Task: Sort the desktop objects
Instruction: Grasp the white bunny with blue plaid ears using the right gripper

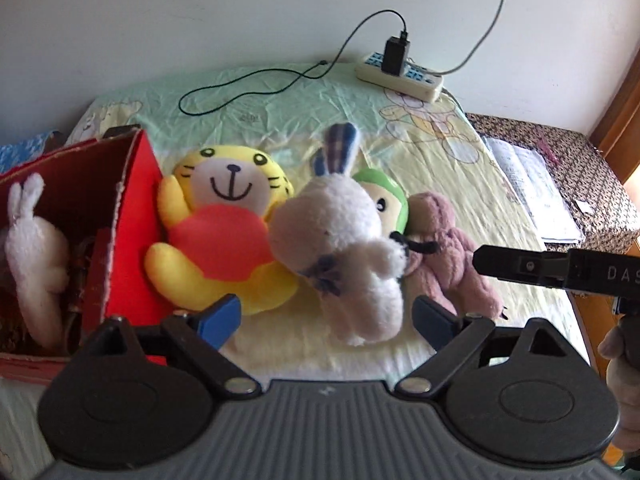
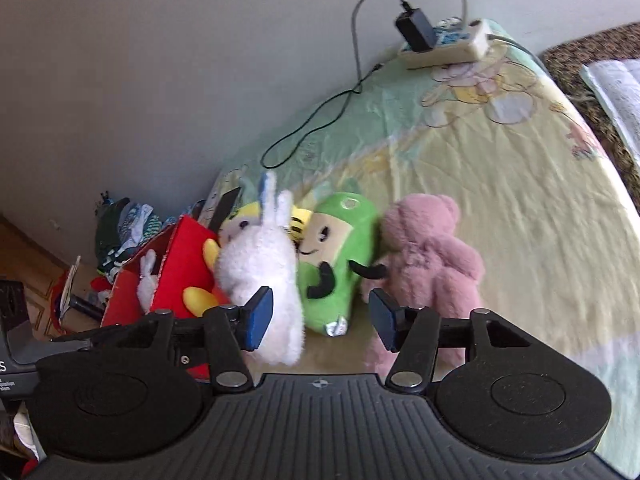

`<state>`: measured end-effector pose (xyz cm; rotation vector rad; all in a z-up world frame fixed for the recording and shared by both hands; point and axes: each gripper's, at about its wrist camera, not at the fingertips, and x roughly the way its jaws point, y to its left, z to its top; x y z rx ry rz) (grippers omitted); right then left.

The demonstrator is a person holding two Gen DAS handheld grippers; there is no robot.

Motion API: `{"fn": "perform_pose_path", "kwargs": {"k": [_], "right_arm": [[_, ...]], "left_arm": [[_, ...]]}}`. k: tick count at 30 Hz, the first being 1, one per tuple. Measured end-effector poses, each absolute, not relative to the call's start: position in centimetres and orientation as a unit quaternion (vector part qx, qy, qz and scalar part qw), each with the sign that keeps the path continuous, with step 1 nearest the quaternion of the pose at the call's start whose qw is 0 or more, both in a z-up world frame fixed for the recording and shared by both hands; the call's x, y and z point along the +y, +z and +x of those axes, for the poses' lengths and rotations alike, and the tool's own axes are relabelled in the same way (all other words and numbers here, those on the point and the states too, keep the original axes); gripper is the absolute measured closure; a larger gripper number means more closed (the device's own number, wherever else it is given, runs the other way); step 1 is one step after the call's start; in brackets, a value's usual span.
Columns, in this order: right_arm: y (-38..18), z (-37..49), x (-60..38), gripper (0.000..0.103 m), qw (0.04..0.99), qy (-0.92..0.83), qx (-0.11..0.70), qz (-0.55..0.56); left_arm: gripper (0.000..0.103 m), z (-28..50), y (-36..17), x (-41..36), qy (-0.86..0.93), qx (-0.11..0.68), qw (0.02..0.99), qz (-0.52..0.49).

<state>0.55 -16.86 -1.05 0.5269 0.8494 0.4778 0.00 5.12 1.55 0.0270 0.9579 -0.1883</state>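
**Soft toys await sorting into red box**

Both pairs of tongs hung spread and empty over a cartoon-print bed as the sorting stood partway done. The left tongs [image 1: 326, 316] framed the white rabbit [image 1: 344, 248] straight ahead of their blue tips, with the red box [image 1: 132, 216] off to their left and the yellow tiger [image 1: 224, 232] lying between box and rabbit. The right tongs [image 2: 320, 320] faced the green toy [image 2: 332, 256], the same rabbit just beside their left tip and the pink bear [image 2: 432, 264] beside their right.

The step in hand appeared to be the approach to a pickup. The next move would likely call for easing one pair forward around a toy's body, squeezing, then carrying it leftward over the box wall; the toys lay touching, so a neighbour could be dragged along.

Counted: four toys on the bed, namely one tiger, one rabbit, one green toy and one bear; one small white rabbit [image 1: 36, 256] already inside the single box. One power strip [image 1: 400, 76] lay well beyond.
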Motion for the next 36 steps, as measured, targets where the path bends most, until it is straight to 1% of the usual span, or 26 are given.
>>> {"fn": "perform_pose_path", "kwargs": {"k": [2, 4, 5, 9, 11, 16, 20, 24, 29, 32, 36], "right_arm": [[-0.2, 1.3, -15.0, 0.042, 0.857, 0.246, 0.394, 0.221], [0.5, 2.1, -13.1, 0.037, 0.864, 0.263, 0.385, 0.187], [0.6, 2.3, -12.3, 0.036, 0.866, 0.269, 0.383, 0.174], [0.2, 3.5, -9.3, 0.035, 0.873, 0.280, 0.386, 0.102], [-0.5, 4.0, -8.6, 0.035, 0.866, 0.288, 0.398, 0.091], [-1.9, 5.5, -9.7, 0.037, 0.852, 0.283, 0.424, 0.116], [-3.0, 6.4, -12.9, 0.041, 0.824, 0.284, 0.446, 0.202], [-3.7, 6.5, -15.7, 0.042, 0.809, 0.273, 0.450, 0.262], [-3.4, 6.6, -16.5, 0.044, 0.813, 0.278, 0.440, 0.260], [-3.7, 7.0, -16.9, 0.046, 0.807, 0.284, 0.439, 0.276], [-4.2, 7.8, -16.9, 0.047, 0.793, 0.303, 0.444, 0.286]], "left_arm": [[0.009, -0.2, 1.5, 5.7, -0.083, 0.457, 0.886, 0.014], [0.009, -0.4, 1.2, 6.5, -0.075, 0.457, 0.886, 0.014], [0.009, -0.5, 1.0, 6.8, -0.073, 0.458, 0.886, 0.012], [0.009, -0.8, 0.5, 7.8, -0.072, 0.463, 0.883, -0.004], [0.009, -0.8, 0.4, 7.9, -0.076, 0.463, 0.883, -0.009], [0.009, -0.2, 0.0, 7.3, -0.079, 0.458, 0.886, 0.000], [0.009, 1.0, -0.1, 7.2, -0.084, 0.455, 0.887, -0.004], [0.008, 2.7, -0.7, 6.6, -0.105, 0.454, 0.885, -0.012], [0.010, 5.2, -2.5, 5.8, -0.142, 0.481, 0.864, -0.046], [0.010, 5.4, -2.2, 5.1, -0.153, 0.471, 0.868, -0.043], [0.017, 5.6, -1.8, 4.3, -0.174, 0.465, 0.867, -0.028]]}}
